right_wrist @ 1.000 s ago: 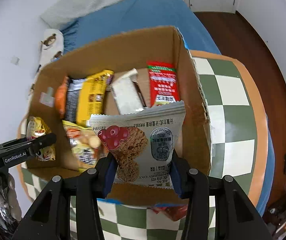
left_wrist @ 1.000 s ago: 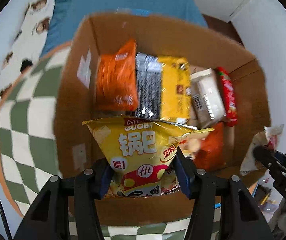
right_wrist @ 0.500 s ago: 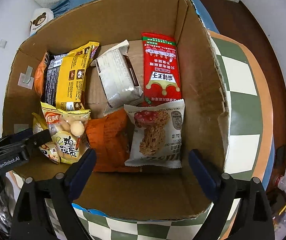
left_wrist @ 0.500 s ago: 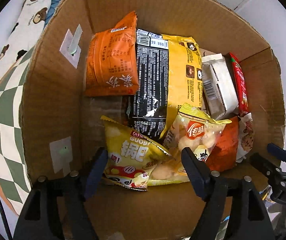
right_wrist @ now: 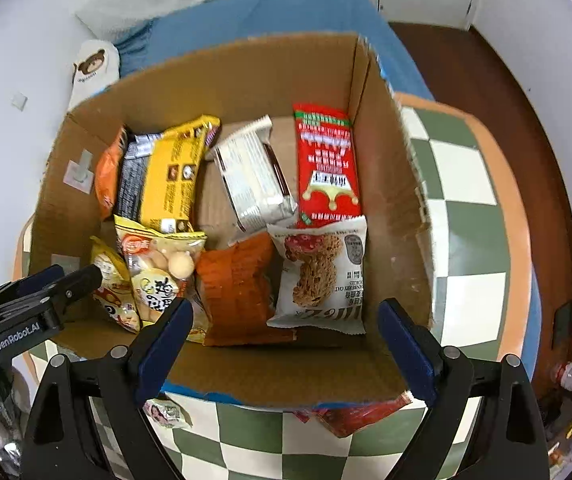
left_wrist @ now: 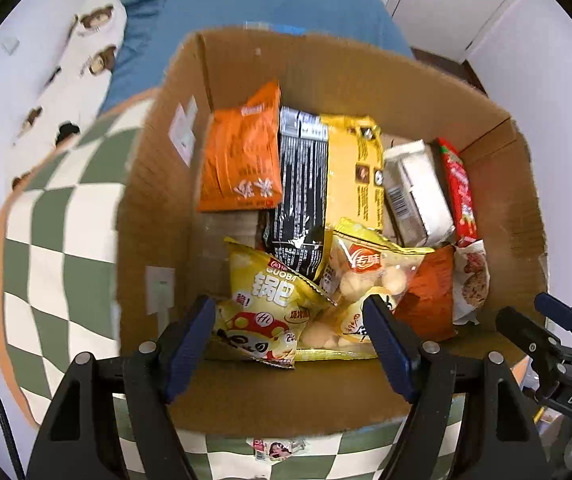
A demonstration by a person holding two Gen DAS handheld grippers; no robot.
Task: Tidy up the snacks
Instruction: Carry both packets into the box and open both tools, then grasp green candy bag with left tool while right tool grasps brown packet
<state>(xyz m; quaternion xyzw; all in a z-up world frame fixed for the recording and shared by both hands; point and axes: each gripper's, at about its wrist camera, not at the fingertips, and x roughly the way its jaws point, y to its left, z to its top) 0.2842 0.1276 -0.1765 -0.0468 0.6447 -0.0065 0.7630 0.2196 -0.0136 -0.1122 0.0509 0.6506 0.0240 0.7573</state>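
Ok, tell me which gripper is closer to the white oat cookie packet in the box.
Right. The right gripper hangs open directly over the oat cookie packet at the box's right wall. The left gripper is open across the box, above the yellow snack bag.

Cardboard box [right_wrist: 246, 84] of snacks, oat cookie packet [right_wrist: 322, 276] released, right claw [right_wrist: 286, 332] spread empty above

snack packets [right_wrist: 318, 276] in box [right_wrist: 254, 76], box on table [right_wrist: 466, 240]
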